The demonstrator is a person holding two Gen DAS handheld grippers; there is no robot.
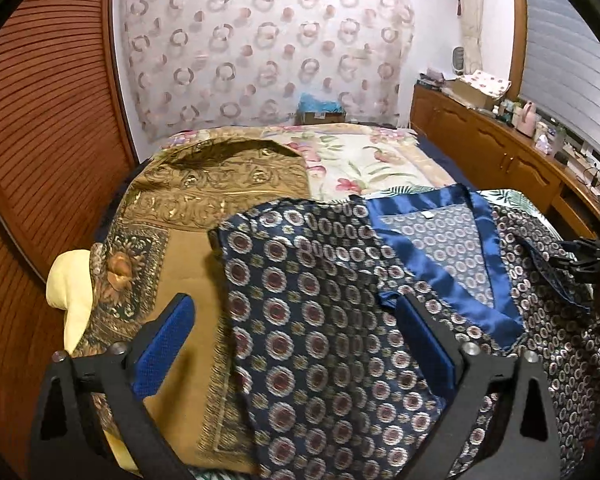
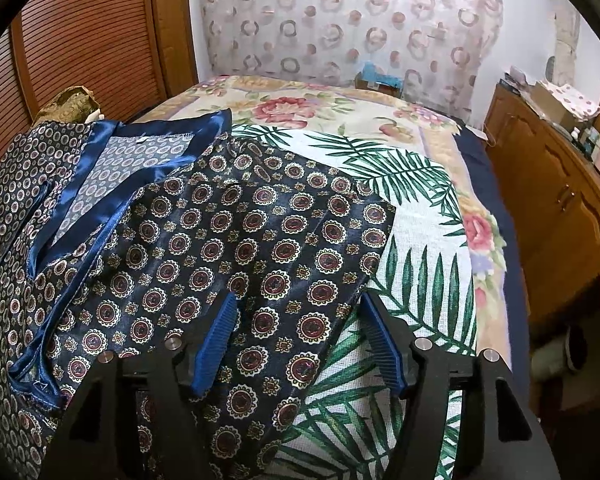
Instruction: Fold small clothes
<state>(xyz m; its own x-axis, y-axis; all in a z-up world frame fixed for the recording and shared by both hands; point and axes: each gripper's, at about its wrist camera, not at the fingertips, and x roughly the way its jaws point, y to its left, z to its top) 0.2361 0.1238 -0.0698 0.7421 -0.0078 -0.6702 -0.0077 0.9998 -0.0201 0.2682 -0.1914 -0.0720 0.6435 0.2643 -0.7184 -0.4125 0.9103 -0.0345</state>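
A dark blue satin top with round medallion print and a shiny blue collar band point(image 1: 444, 264) lies spread face up on the bed. Its left sleeve point(image 1: 300, 320) lies flat under my left gripper point(image 1: 295, 316), which is open and hovers over it, holding nothing. Its right sleeve point(image 2: 259, 248) lies flat on a palm-leaf cloth point(image 2: 412, 208). My right gripper point(image 2: 300, 312) is open over that sleeve's lower edge, jaws on either side, empty. The right gripper also shows at the far right of the left wrist view point(image 1: 584, 256).
A gold-brown patterned cloth point(image 1: 187, 256) and a pale yellow pillow point(image 1: 71, 292) lie left of the top. A floral bedspread point(image 2: 308, 116) covers the far bed. A wooden cabinet point(image 2: 560, 200) with clutter stands right. A louvred wooden door point(image 1: 39, 120) is on the left.
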